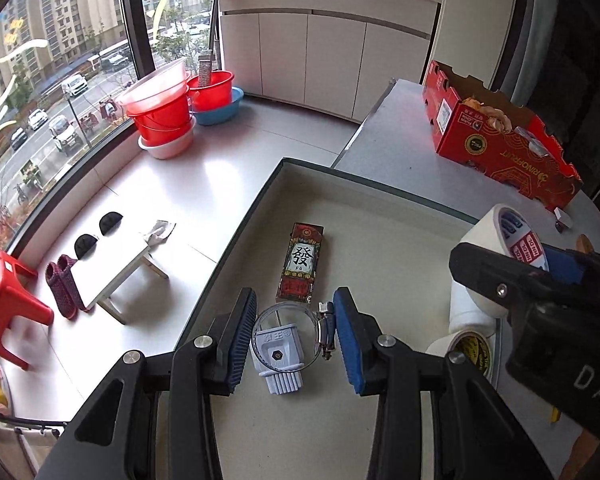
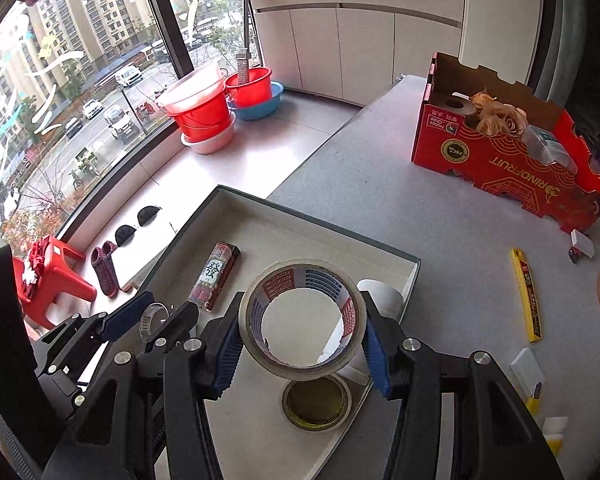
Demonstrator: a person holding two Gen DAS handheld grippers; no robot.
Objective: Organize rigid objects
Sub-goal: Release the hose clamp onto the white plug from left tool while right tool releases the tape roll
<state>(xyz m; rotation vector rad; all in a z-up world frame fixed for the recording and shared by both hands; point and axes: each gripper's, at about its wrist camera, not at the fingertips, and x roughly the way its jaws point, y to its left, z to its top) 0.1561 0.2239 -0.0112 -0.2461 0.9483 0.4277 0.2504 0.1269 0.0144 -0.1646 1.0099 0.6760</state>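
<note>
Right tool: clamped on tape roll, held tilted above shallow tray on grey bench. Left tool: gripping clear round ring with metal clasp, low over tray floor, above pale blue plug. Patterned red box flat in tray just beyond. Second tape roll flat at near right corner of tray.

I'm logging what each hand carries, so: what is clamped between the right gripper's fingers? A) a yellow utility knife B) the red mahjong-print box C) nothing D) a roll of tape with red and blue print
D: in the right wrist view the right gripper pinches the tape roll by its sides above the tray.
</note>
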